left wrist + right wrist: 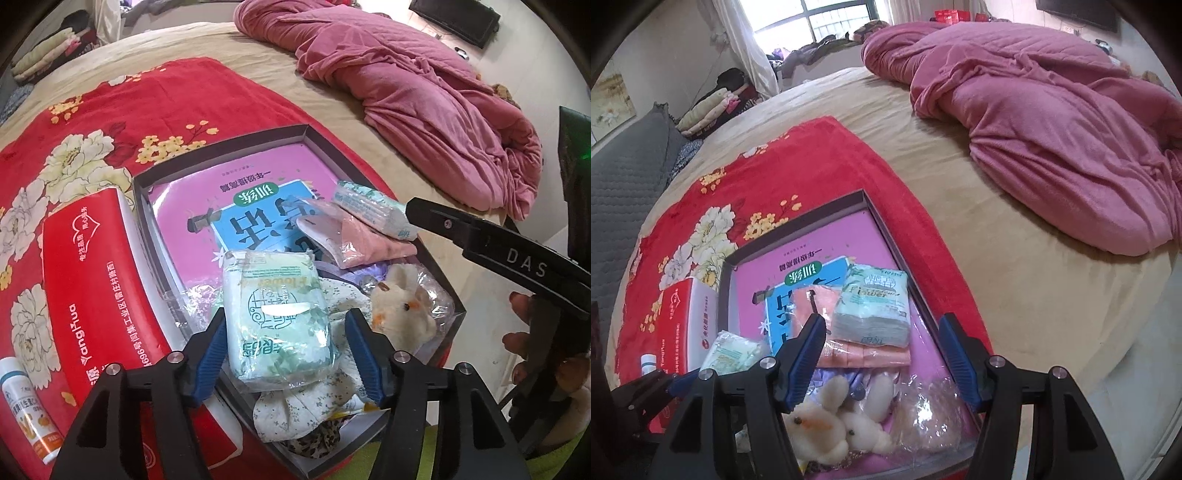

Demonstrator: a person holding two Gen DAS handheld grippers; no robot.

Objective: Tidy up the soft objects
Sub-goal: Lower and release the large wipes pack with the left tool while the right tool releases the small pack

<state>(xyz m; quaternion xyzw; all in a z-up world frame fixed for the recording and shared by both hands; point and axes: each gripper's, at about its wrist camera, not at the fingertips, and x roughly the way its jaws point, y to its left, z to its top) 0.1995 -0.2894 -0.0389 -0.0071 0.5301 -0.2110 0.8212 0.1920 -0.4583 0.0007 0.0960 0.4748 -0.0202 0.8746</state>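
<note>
A shallow dark box (pixel 221 147) lies on a red floral blanket (pixel 129 110) and holds a pink book (pixel 207 199). My left gripper (pixel 288 350) is open around a green tissue pack (pixel 280 317) that rests on a floral cloth (pixel 306 406); its pads stand just off the pack's sides. A white plush toy (pixel 402 302) lies to the right. My right gripper (pixel 882 350) is open above a second tissue pack (pixel 875 306) and a folded pink cloth (pixel 864 356), touching neither. The plush toy (pixel 820 424) sits just below its fingers.
A red tissue box (pixel 99 288) stands against the box's left side, with a white bottle (pixel 26 410) beside it. A crumpled pink quilt (pixel 1052 129) covers the far right of the bed. One of the right gripper's fingers (pixel 443 223) crosses the box's right edge.
</note>
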